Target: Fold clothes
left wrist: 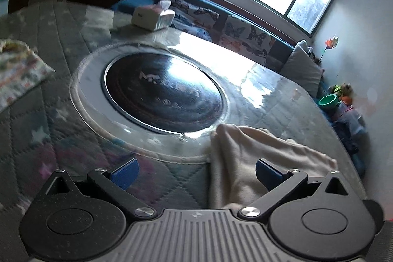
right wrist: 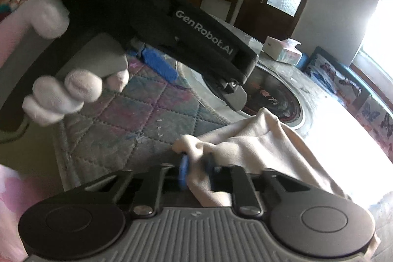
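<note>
Right gripper [right wrist: 196, 170], jaws clamped on cream garment [right wrist: 258, 146], lower centre of frame. Left gripper [left wrist: 195, 172], jaws wide, garment [left wrist: 245, 151] lying between them at lower right, on the quilted counter [left wrist: 36, 114].

The right gripper [right wrist: 196, 170] has its blue fingers [right wrist: 183, 172] pinched together on a bunched edge of a cream cloth [right wrist: 255, 146], which trails right over the quilted tabletop [right wrist: 118, 124]. Above it, a white-gloved hand [right wrist: 71, 92] grips the left gripper [right wrist: 161, 64], seen from the side with one blue finger showing. Behind lie a round dark hotplate [right wrist: 277, 100] and a tissue box [right wrist: 282, 49]
</note>
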Motion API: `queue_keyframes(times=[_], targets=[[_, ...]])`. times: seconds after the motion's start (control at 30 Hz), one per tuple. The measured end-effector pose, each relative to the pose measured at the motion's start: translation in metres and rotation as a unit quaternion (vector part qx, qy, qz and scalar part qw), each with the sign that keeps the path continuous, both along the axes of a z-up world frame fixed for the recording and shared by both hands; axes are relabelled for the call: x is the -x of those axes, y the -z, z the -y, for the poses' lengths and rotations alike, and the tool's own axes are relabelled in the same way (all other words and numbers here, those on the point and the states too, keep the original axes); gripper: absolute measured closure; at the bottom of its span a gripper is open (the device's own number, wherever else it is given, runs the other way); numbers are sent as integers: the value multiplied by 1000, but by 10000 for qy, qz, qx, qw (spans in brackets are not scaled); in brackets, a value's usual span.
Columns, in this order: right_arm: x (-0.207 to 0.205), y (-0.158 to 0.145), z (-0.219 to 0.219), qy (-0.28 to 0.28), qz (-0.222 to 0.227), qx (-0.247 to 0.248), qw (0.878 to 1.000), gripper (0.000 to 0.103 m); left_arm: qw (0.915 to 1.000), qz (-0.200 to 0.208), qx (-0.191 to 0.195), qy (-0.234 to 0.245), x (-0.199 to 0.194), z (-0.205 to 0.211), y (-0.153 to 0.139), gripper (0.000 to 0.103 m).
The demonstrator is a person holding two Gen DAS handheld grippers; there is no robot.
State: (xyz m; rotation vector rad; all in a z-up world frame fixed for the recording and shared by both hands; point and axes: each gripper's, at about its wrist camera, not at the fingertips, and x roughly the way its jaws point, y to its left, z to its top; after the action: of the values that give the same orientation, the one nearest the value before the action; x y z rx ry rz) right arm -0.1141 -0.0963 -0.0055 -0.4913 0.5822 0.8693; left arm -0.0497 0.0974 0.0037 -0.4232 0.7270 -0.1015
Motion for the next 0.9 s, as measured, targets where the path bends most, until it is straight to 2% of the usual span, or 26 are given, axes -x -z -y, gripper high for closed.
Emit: queue_keyframes(times=[0.13, 0.27, 0.4, 0.57, 0.67, 0.77, 0.9], targets=[[-5, -3, 4, 104, -106, -179, 9997, 97, 9990, -149, 414, -6, -4, 0, 2, 0], [-17, -22, 22, 336, -535, -819, 9946, 97, 9950, -308, 952, -23, -10, 0, 4, 0], [-24, -34, 35, 462, -709, -1196, 9892, 98, 9862, -504, 1580, 1, -20, 1, 9, 6], [-26, -40, 46, 467, -759, -1390, 9863, 98, 9719, -808, 2212, -50, -35, 3, 24, 12], [-23, -40, 50, 423, -797, -1457, 9852, 98, 9669, -811, 2420, -47, -41, 4, 27, 15], [-21, -40, 52, 357, -823, -1520, 9843, 98, 9644, -841, 2509, 3, -44, 4, 31, 25], [-18, -38, 53, 284, -840, -1552, 9839, 98, 9584, -891, 2712, 17, -45, 1, 39, 48]])
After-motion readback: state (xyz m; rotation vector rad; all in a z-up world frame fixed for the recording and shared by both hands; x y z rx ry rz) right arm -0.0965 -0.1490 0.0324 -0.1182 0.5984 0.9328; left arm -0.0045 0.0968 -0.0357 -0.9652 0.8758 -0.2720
